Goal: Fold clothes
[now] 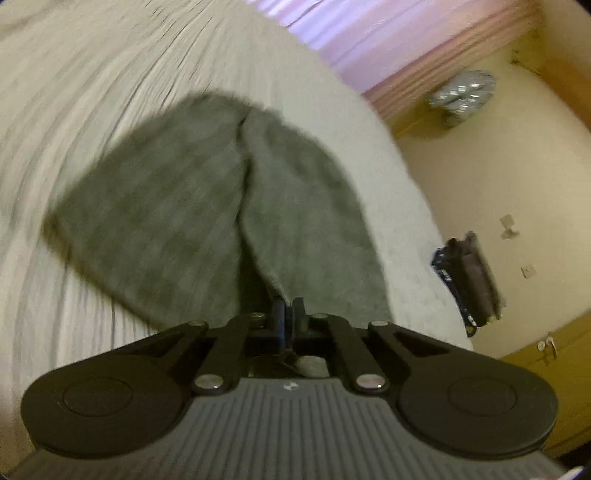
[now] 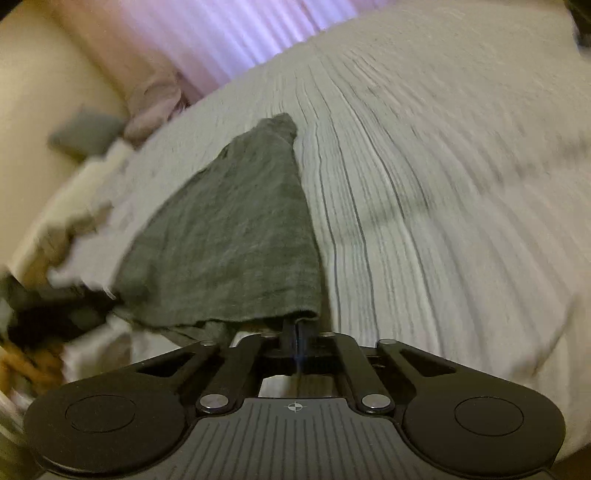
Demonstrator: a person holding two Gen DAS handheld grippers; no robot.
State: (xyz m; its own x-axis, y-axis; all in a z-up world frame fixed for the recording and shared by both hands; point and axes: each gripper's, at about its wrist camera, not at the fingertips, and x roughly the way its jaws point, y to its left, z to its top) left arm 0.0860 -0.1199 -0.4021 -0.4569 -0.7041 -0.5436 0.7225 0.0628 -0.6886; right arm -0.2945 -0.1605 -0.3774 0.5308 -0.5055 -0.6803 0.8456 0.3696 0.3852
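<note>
Left wrist view: a grey knitted garment [image 1: 177, 206] is spread on the white ribbed bedcover [image 1: 92, 92], its near edge pinched by left fingers [image 1: 277, 310] and right fingers [image 2: 288, 326]; folding is judged barely begun.

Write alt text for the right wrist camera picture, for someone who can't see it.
The right gripper, its jaws shut, pinches the near edge of a dark grey woven cloth that stretches away across a pale ribbed bedspread. Pinkish curtains hang beyond the bed, and a blurred heap of clothes lies at left.
</note>
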